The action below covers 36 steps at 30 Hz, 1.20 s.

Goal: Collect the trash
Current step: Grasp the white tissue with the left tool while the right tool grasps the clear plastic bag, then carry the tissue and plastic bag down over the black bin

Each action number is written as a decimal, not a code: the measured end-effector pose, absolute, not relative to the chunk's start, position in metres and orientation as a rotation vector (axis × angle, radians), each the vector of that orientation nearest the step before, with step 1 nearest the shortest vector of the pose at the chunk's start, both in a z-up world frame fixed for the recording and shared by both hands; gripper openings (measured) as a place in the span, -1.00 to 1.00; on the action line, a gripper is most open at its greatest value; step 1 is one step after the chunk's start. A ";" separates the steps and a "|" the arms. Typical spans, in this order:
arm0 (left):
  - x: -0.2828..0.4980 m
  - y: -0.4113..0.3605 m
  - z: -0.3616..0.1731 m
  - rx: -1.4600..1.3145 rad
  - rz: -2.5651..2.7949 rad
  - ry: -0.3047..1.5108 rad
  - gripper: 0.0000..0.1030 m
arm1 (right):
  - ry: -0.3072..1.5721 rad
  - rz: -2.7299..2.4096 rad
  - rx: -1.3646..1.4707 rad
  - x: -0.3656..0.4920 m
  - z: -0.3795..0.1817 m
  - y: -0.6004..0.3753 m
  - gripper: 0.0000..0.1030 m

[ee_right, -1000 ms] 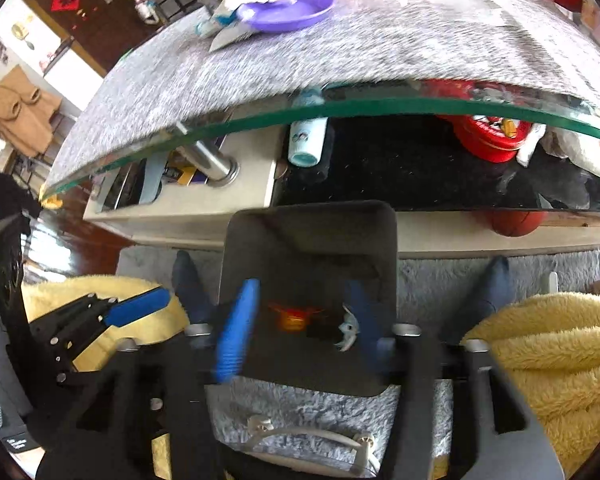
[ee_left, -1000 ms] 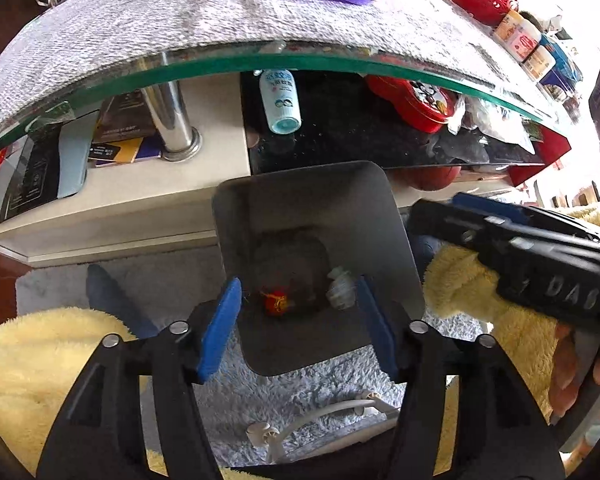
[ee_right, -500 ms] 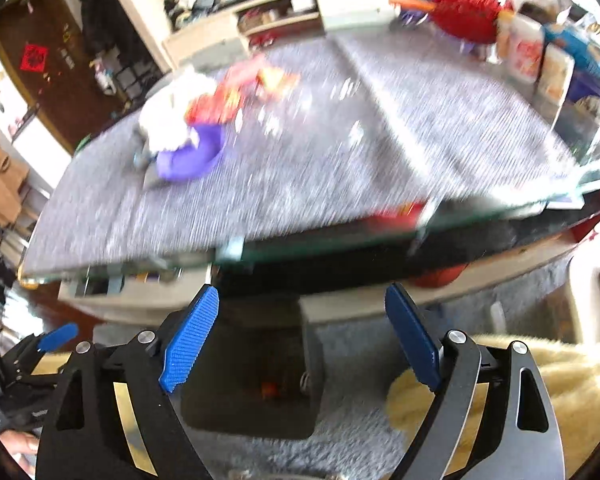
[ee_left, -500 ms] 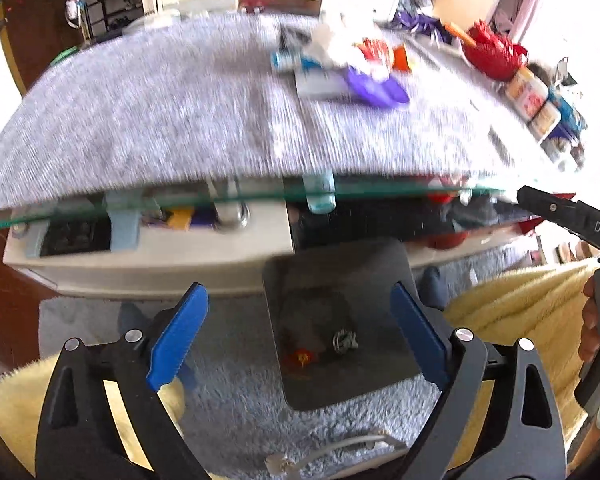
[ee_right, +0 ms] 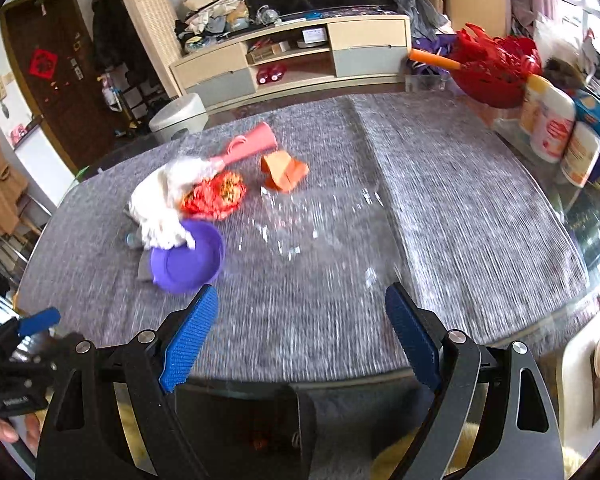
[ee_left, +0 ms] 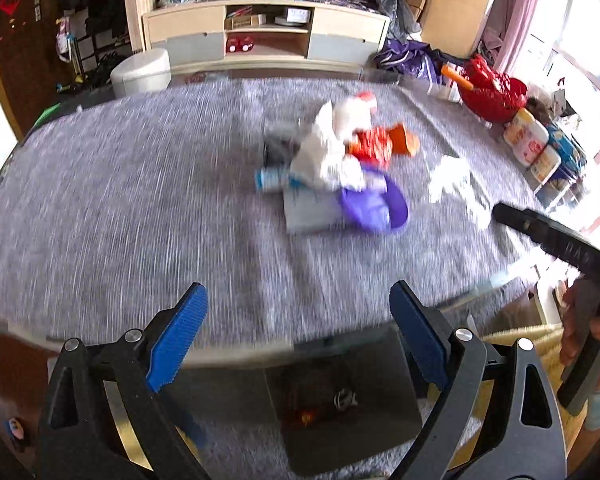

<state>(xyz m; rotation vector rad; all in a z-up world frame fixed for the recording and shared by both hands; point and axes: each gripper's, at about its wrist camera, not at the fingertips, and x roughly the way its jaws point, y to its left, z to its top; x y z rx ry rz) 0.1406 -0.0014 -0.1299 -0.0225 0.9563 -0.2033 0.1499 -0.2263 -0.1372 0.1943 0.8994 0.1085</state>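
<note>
Left gripper (ee_left: 296, 340) jaws apart, empty | right gripper (ee_right: 300, 336) jaws apart, empty | pink cone-shaped wrapper (ee_right: 249, 145) upper centre, long axis diagonal, wide end upper right | dark square bin (ee_left: 340, 400) bottom centre.

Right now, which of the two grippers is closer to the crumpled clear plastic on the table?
Right. The right gripper reaches over the table, the crumpled clear plastic just ahead of it; the left gripper sits further back, near the table's edge.
</note>
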 end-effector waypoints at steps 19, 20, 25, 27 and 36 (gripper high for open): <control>0.257 -0.033 -0.129 0.035 -0.266 0.951 0.12 | 0.986 0.075 0.133 0.205 -0.184 -0.227 0.11; 0.259 -0.033 -0.132 0.035 -0.269 0.956 0.09 | 0.985 0.081 0.137 0.205 -0.184 -0.228 0.02; 0.262 -0.033 -0.139 0.034 -0.291 0.970 -0.32 | 0.969 0.086 0.122 0.209 -0.183 -0.227 -0.45; 0.262 -0.034 -0.139 0.038 -0.302 0.967 -0.46 | 0.956 0.093 0.140 0.207 -0.181 -0.227 -0.59; 0.249 -0.033 -0.123 0.048 -0.288 0.931 -0.77 | 0.887 0.115 0.146 0.198 -0.157 -0.227 -0.73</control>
